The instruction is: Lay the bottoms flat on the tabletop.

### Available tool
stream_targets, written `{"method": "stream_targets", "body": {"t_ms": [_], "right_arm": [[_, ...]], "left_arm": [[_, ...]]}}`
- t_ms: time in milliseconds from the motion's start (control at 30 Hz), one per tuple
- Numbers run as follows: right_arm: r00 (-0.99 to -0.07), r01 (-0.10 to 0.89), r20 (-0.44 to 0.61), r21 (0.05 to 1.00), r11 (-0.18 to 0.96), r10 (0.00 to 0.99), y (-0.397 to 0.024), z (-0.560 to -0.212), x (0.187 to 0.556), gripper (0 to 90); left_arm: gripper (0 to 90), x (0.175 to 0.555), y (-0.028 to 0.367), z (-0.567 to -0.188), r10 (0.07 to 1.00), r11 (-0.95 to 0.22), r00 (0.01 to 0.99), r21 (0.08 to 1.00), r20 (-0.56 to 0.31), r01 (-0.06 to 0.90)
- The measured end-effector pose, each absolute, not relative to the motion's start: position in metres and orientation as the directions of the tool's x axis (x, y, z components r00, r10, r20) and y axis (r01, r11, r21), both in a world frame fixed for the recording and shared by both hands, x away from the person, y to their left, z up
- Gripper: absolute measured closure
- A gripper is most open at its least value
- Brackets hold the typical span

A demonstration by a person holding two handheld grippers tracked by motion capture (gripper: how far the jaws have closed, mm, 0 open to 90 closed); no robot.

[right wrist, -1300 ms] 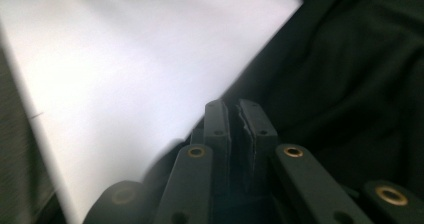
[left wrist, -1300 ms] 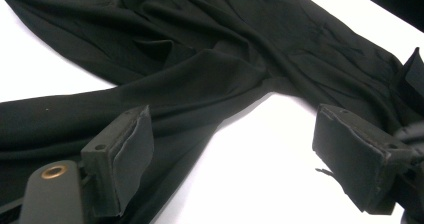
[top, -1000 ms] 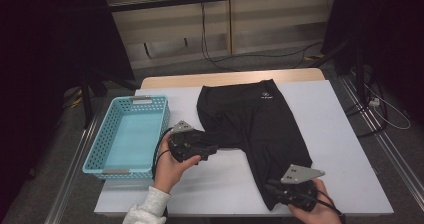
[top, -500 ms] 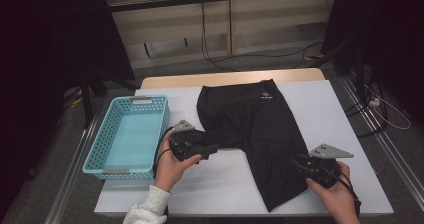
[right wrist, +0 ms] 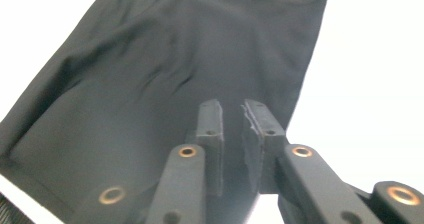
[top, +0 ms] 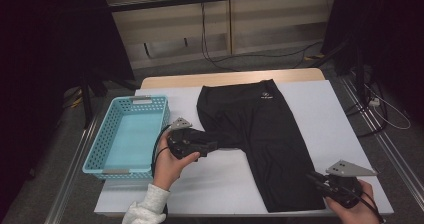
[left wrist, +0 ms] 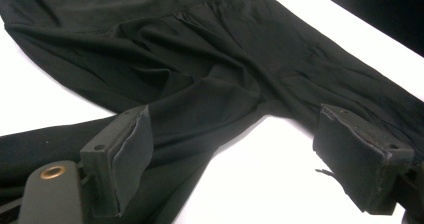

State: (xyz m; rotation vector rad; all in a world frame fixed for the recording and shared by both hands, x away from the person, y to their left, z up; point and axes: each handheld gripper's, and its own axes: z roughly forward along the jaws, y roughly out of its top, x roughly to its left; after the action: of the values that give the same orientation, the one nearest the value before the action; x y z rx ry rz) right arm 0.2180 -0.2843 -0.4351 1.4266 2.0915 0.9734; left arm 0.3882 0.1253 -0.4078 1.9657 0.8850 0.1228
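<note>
Your right gripper (top: 320,180) is sliding along the table's near edge: from the hem of the black shorts (top: 260,134), out to their right side, now back beside the hem's right corner. Its jaws have just been closing, nearly together, pinching no cloth.

We see a white-topped table (top: 320,114) with a wooden far edge standing on grey carpet (top: 260,64). Behind it, pale wooden wall panels (top: 280,19) run across, with black cables (top: 215,44) trailing down. Dark curtains (top: 45,59) close both sides.
</note>
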Motion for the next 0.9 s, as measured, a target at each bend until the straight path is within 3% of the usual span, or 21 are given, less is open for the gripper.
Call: {"method": "stream_targets", "body": {"t_ms": [200, 433, 567, 667, 900], "right_arm": [[-0.310, 0.629, 0.028, 0.756, 0.183, 0.950, -0.292, -0.441, 0.241, 65.0], [-0.248, 0.667, 0.080, 0.737, 0.110, 0.966, -0.300, -0.454, 0.257, 61.7], [-0.274, 0.678, 0.076, 0.723, 0.136, 0.959, -0.297, -0.455, 0.260, 70.7], [-0.292, 0.683, 0.110, 0.720, 0.126, 0.950, -0.298, -0.456, 0.261, 86.1], [-0.302, 0.681, 0.138, 0.724, 0.112, 0.943, -0.310, -0.455, 0.261, 90.0]], "left_arm": [[16.3, 0.389, 0.124, -0.410, 0.630, -0.306, 0.734, 0.787, -0.254, 0.535], [16.3, 0.390, 0.121, -0.414, 0.626, -0.320, 0.737, 0.779, -0.254, 0.540], [16.3, 0.389, 0.121, -0.414, 0.625, -0.317, 0.738, 0.781, -0.255, 0.538], [16.4, 0.389, 0.121, -0.414, 0.627, -0.317, 0.736, 0.780, -0.255, 0.540], [16.3, 0.389, 0.121, -0.414, 0.627, -0.320, 0.736, 0.778, -0.255, 0.541]]}}
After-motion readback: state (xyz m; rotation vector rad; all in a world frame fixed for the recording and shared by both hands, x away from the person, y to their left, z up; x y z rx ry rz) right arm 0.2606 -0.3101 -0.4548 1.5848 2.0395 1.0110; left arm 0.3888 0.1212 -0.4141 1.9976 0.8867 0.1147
